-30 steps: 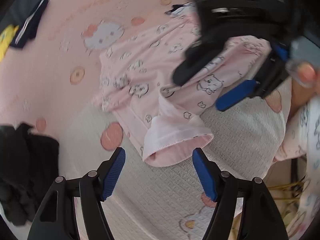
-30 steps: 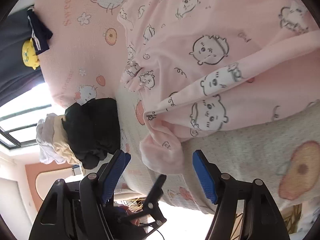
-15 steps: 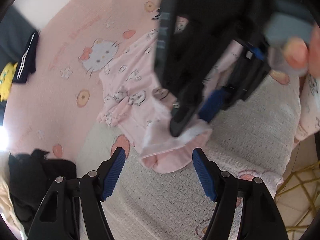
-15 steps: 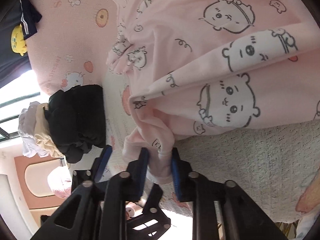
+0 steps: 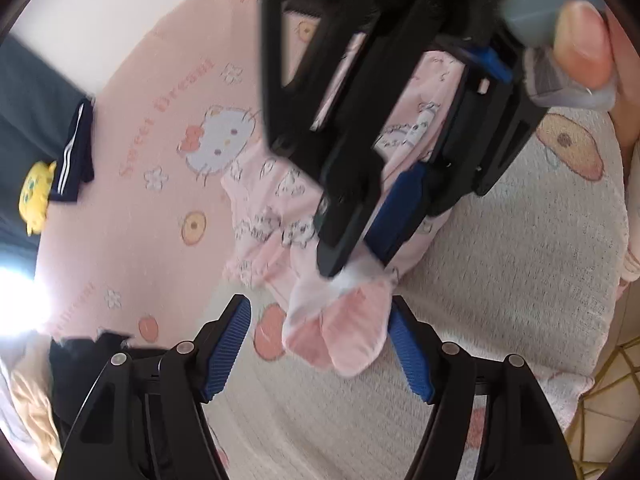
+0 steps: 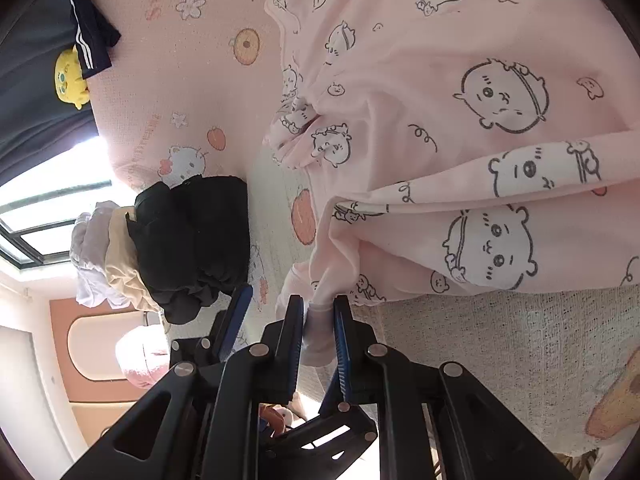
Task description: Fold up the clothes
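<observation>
A pink pyjama top (image 6: 440, 140) printed with little bears lies spread on the bed. My right gripper (image 6: 318, 328) is shut on its sleeve cuff (image 6: 320, 312), and the cloth is bunched between the blue pads. In the left wrist view the right gripper (image 5: 356, 260) reaches in from above and pinches the same cuff (image 5: 340, 328), which hangs between the fingers of my left gripper (image 5: 320, 344). The left gripper is open and its pads are apart from the cloth. One left fingertip (image 6: 238, 316) shows beside the right gripper.
The bed has a pink cat-print cover (image 5: 140, 140) and a white knit blanket (image 5: 520, 260). A pile of black, beige and white clothes (image 6: 192, 240) sits at the bed's edge. A navy garment with a yellow figure (image 5: 36, 196) lies far left. A hand (image 5: 580, 40) holds the right gripper.
My right gripper went from open to shut on the sleeve cuff and has drawn it up. The left gripper has come closer, so the cuff now hangs between its open fingers.
</observation>
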Demonstrator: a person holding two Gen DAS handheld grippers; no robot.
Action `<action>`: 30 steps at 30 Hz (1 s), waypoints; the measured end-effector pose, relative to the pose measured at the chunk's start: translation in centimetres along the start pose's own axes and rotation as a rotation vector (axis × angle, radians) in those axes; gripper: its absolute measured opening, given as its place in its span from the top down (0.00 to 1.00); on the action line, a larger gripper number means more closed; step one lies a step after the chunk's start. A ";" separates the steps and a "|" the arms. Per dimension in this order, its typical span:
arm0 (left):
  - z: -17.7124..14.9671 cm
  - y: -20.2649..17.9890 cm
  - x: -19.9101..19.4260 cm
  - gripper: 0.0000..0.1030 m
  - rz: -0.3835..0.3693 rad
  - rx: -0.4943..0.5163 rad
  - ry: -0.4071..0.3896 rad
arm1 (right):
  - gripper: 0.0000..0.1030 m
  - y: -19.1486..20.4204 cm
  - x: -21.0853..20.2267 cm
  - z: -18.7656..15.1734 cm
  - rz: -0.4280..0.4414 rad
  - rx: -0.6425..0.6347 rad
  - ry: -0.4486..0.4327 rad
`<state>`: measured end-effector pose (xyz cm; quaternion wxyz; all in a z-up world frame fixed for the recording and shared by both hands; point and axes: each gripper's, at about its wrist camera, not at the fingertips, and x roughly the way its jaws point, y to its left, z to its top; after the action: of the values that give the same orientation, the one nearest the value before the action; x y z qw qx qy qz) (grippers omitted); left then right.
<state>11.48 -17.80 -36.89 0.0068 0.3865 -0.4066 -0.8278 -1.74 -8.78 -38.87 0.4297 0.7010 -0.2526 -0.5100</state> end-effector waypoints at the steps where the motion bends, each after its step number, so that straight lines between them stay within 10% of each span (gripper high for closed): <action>1: 0.2 -0.2 0.1 0.34 0.011 0.014 -0.006 | 0.86 0.0 -0.2 0.1 0.005 -0.002 -0.004; 6: 0.4 -2.3 1.7 0.34 0.034 0.139 -0.015 | 0.86 -0.5 -0.8 0.4 -0.001 0.005 -0.013; 19: 1.1 -2.6 3.4 0.15 0.099 0.055 0.021 | 0.86 -1.6 -1.4 0.4 -0.057 0.014 0.006; 22: 1.4 -2.9 3.3 0.33 0.051 0.059 0.027 | 0.83 -1.2 -2.4 0.6 -0.087 -0.017 -0.009; 24: 1.6 -3.2 3.1 0.55 0.008 0.048 0.038 | 0.61 -0.8 -3.3 0.8 -0.112 -0.048 -0.030; 30: 2.6 -1.5 3.8 0.74 -0.163 -0.165 0.128 | 0.34 1.5 -7.7 1.0 -0.295 -0.278 -0.160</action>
<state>7.63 -16.28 -39.38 -0.0028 0.4686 -0.3029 -0.8299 -5.26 -3.72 -33.88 0.4216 0.6218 -0.1077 -0.6512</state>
